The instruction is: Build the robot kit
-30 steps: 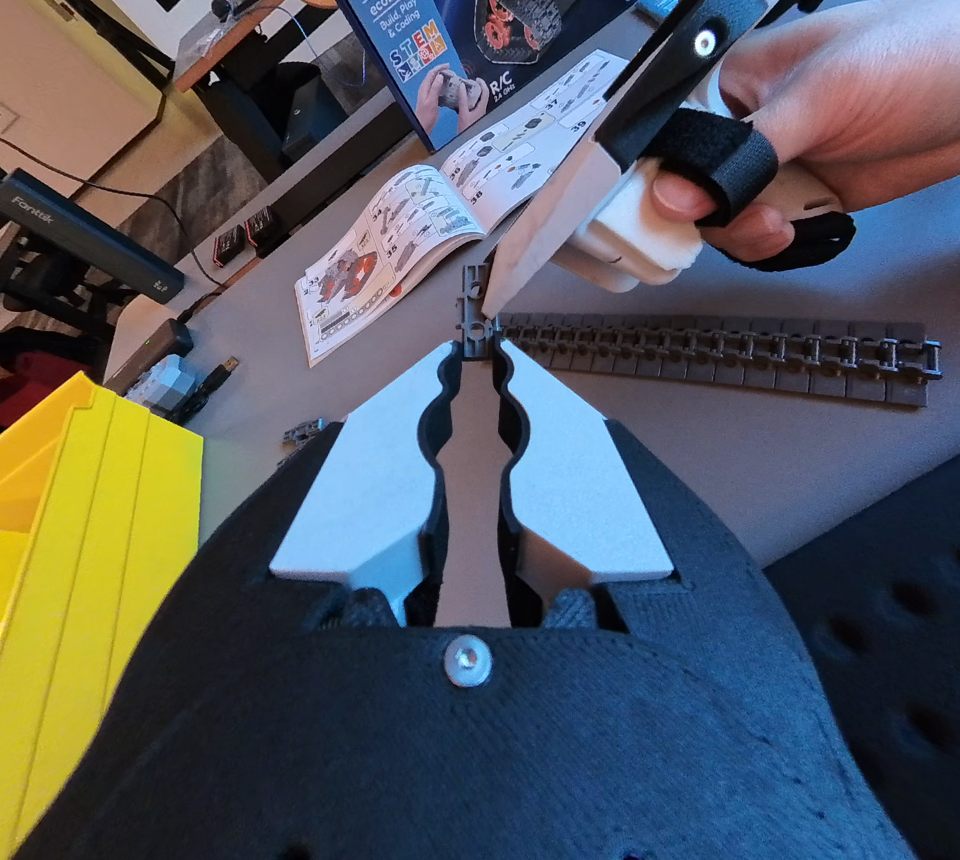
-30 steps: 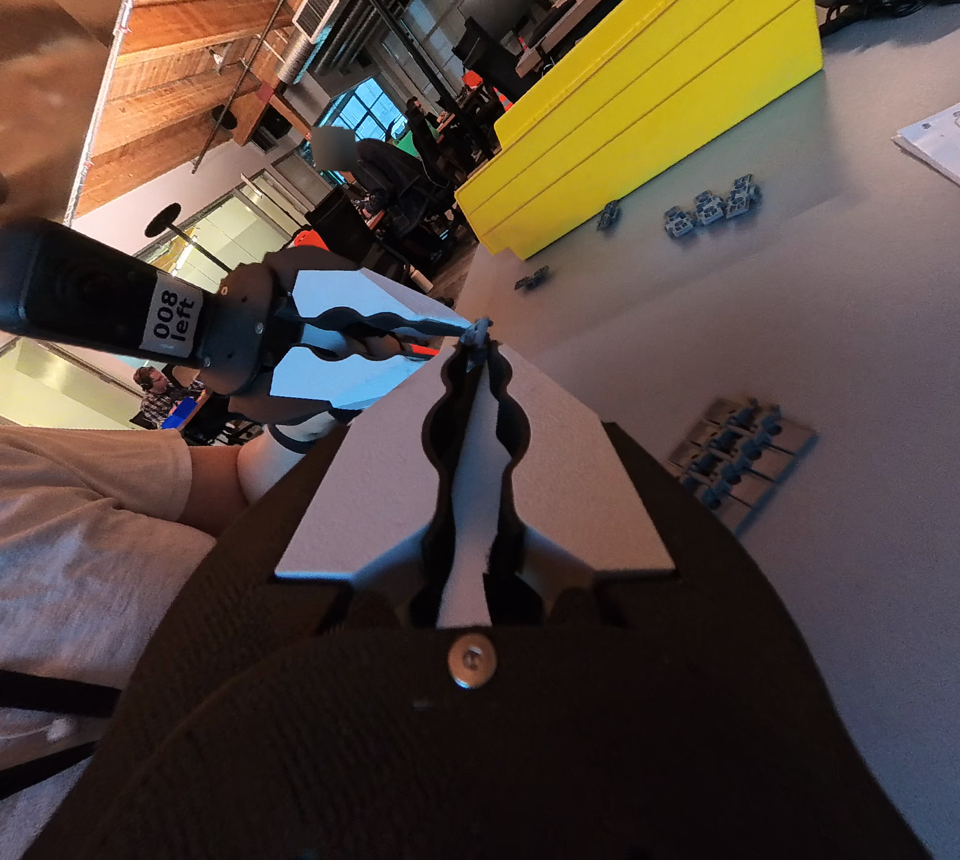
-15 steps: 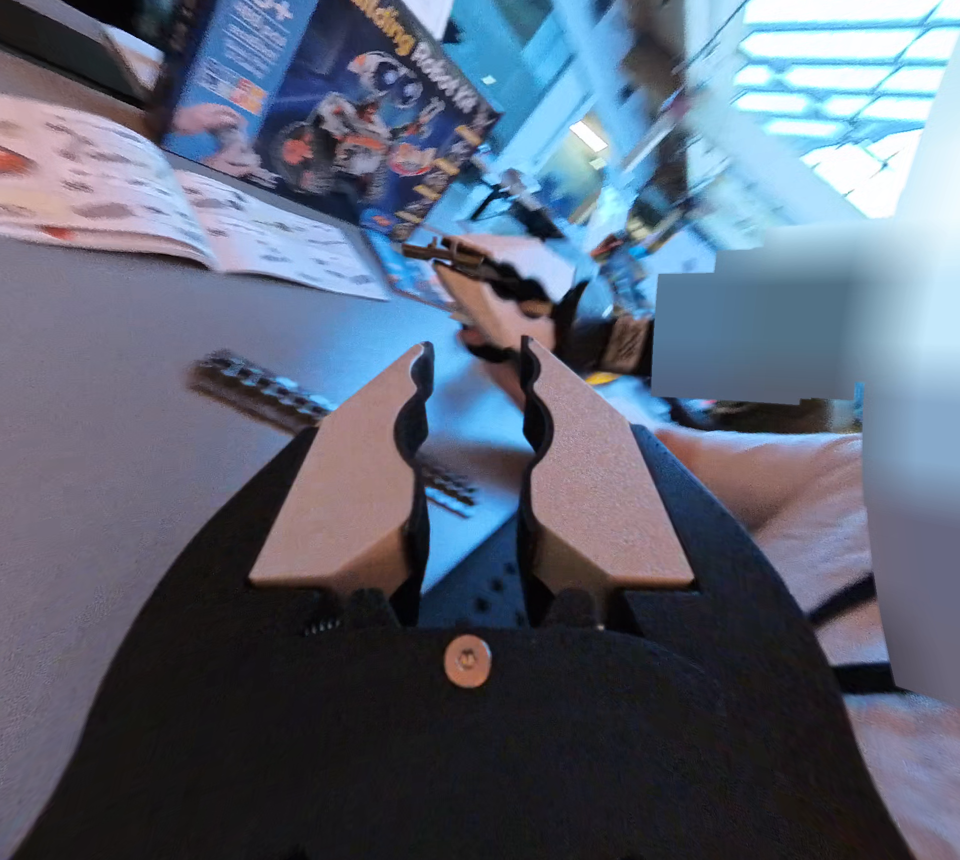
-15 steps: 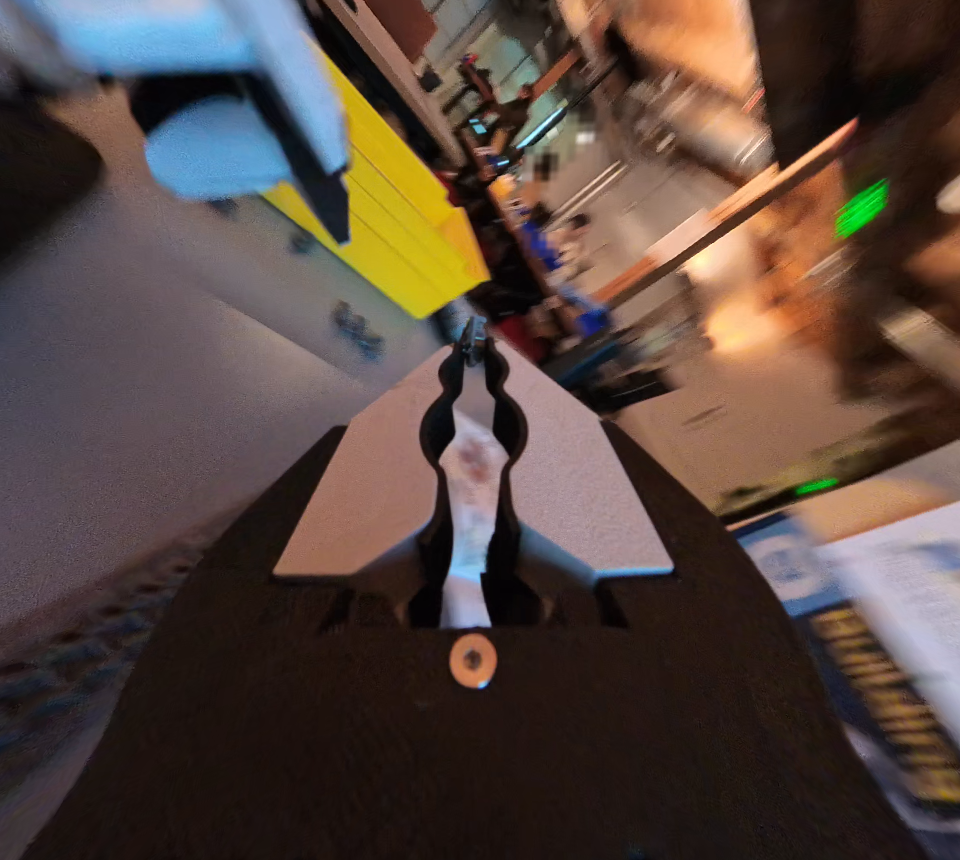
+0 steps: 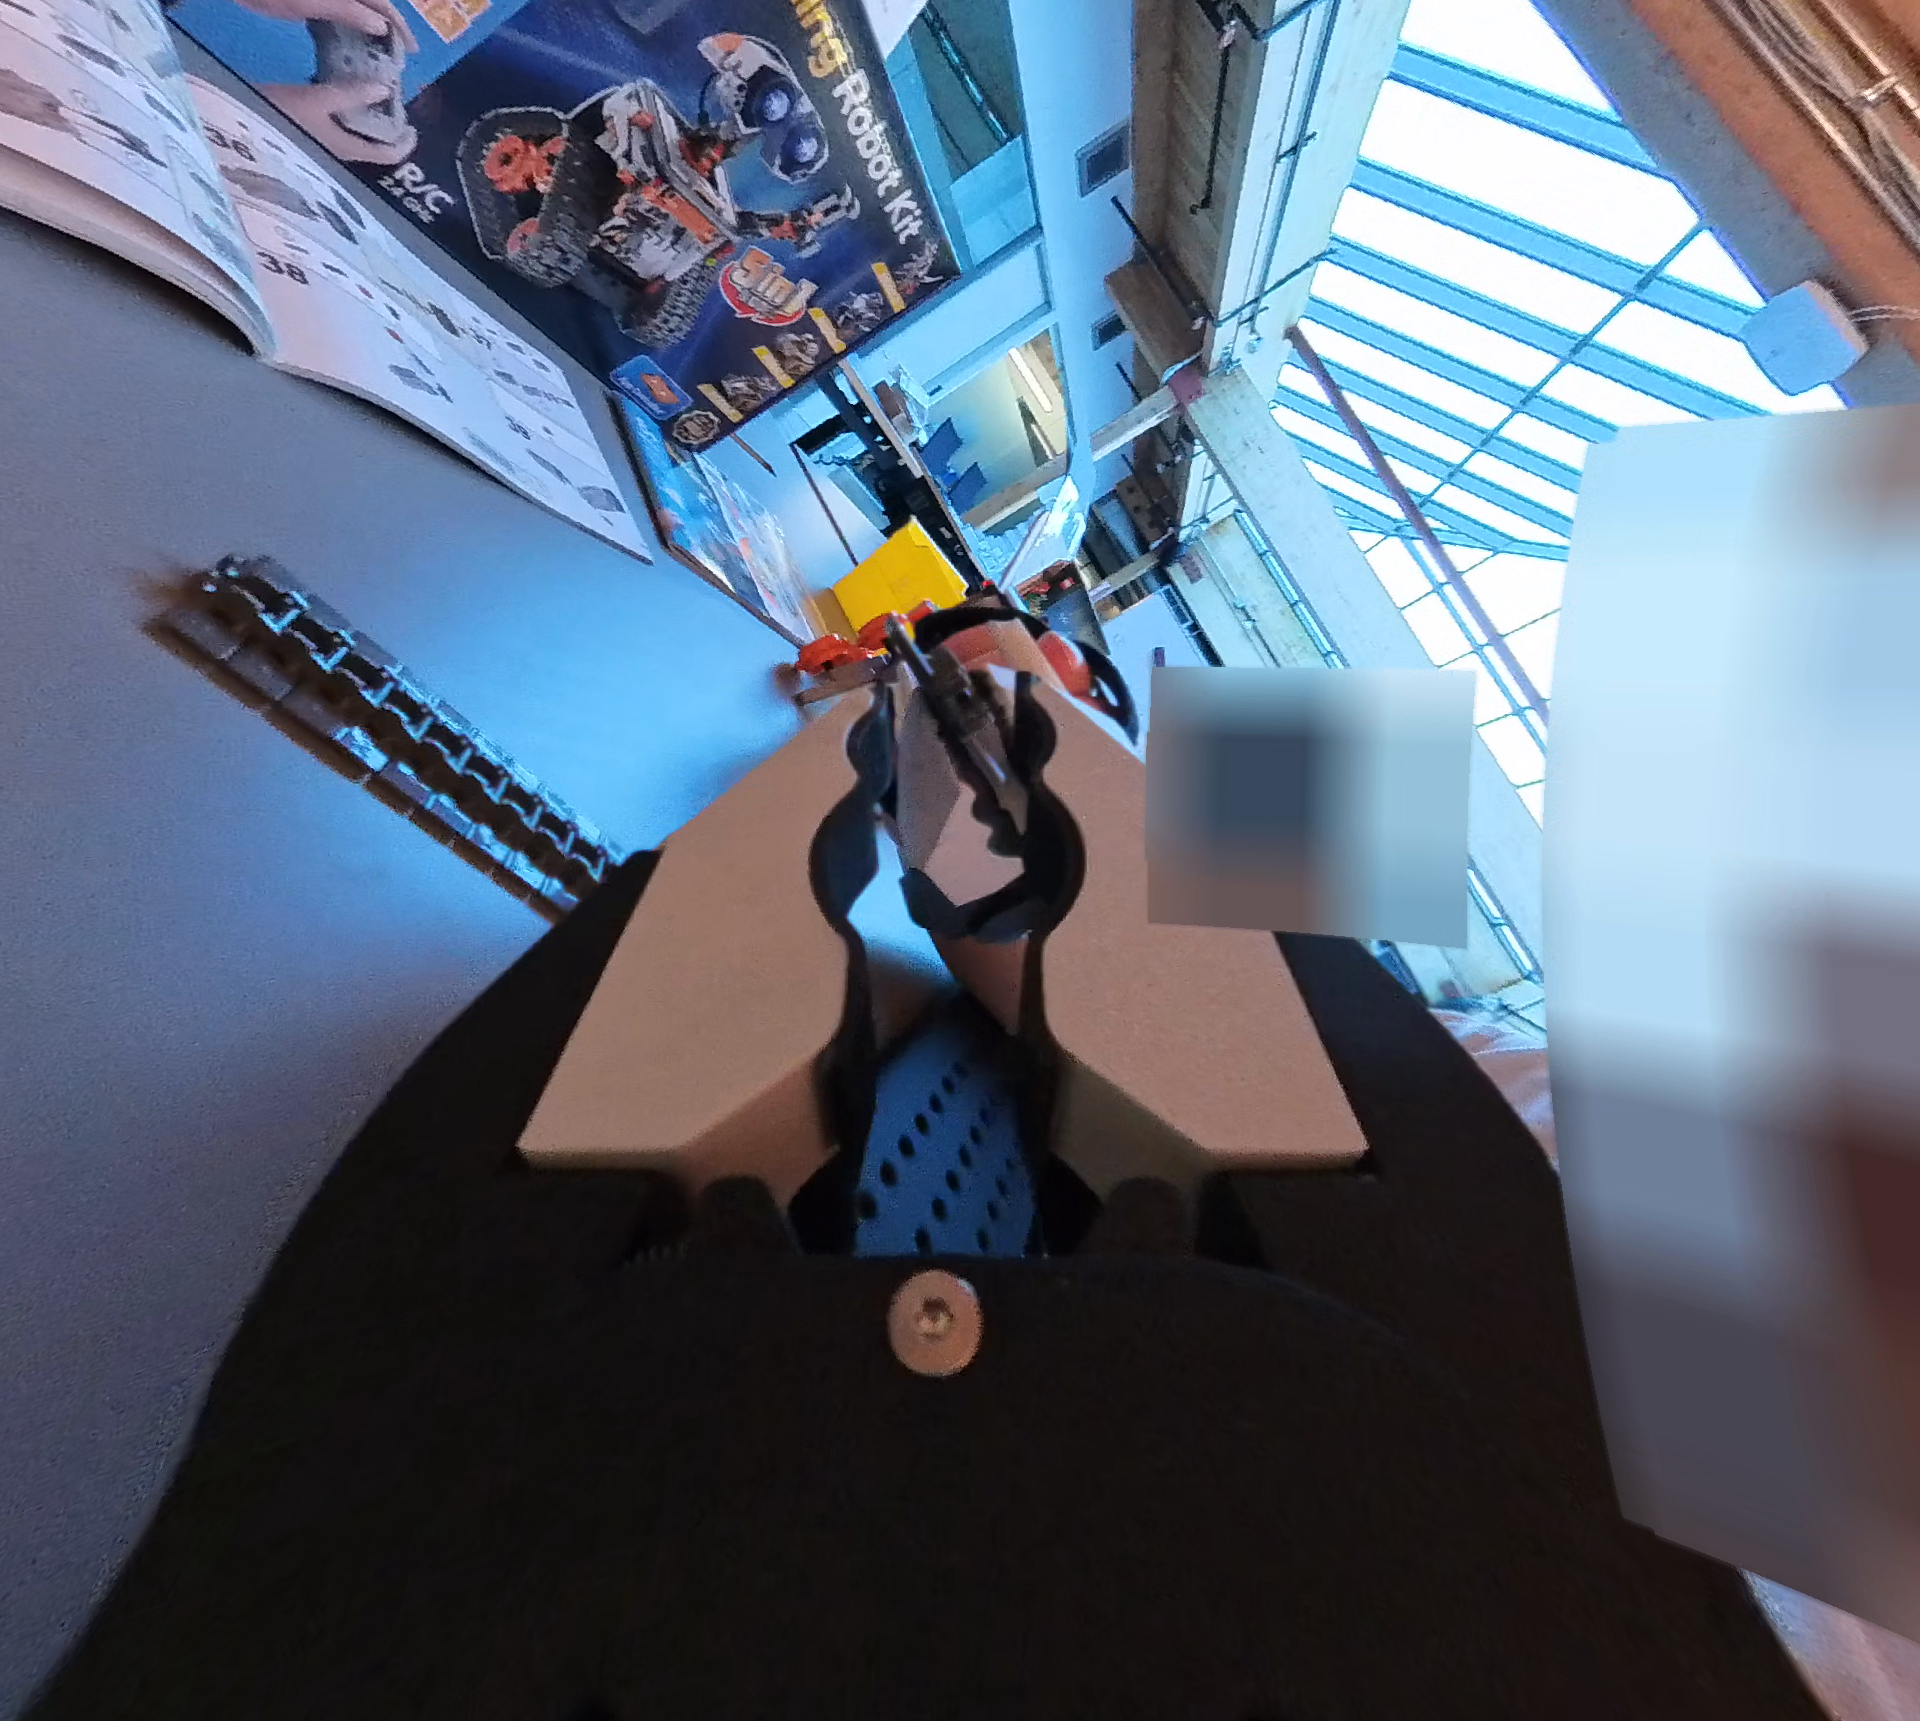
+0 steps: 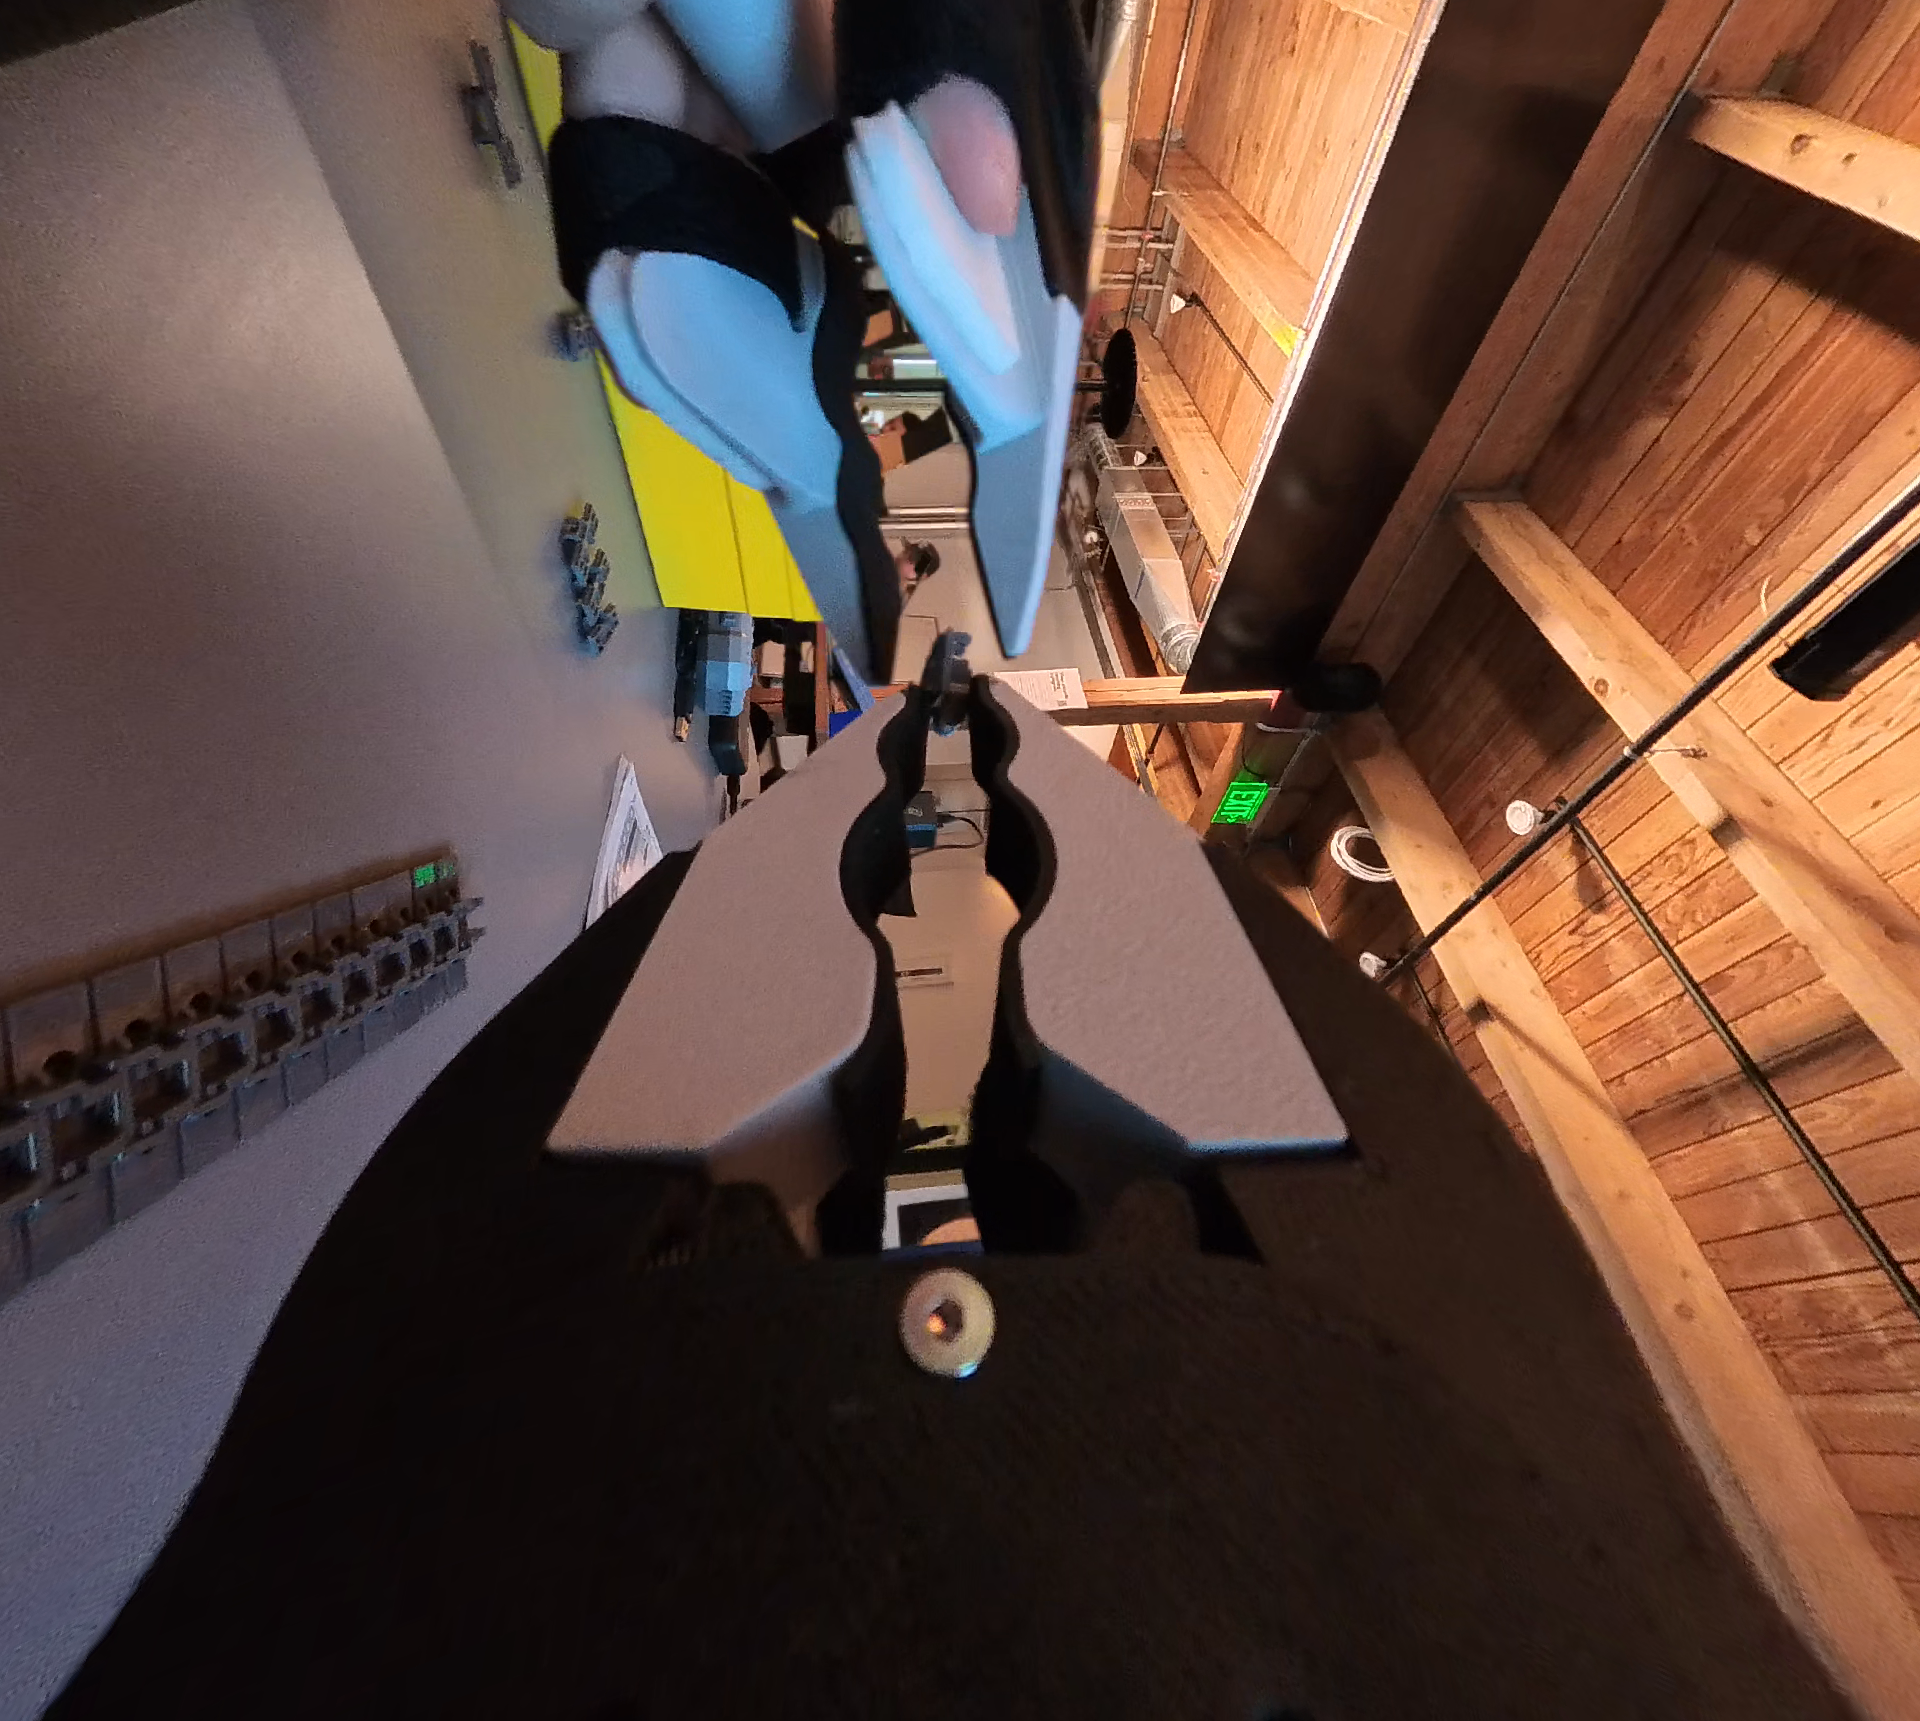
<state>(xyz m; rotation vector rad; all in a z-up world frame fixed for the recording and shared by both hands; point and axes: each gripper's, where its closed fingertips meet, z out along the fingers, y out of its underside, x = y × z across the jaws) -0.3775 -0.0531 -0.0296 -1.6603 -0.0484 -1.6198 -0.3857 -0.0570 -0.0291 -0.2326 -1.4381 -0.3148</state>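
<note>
Light: cold blue daylight through skylight; warm amber on wooden ceiling
Blur: slight smear on track strip
Edges: strong fisheye bending
Foreground: dark, underexposed

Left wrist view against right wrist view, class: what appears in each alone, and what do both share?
Only the left wrist view shows the toy kit box and the open instruction booklet. Only the right wrist view shows the long yellow bin, loose small grey links on the table and a green lit sign. Both show the grey track strip lying on the table, and a small dark track link pinched in the right tongs, with the left tongs open around it.
</note>
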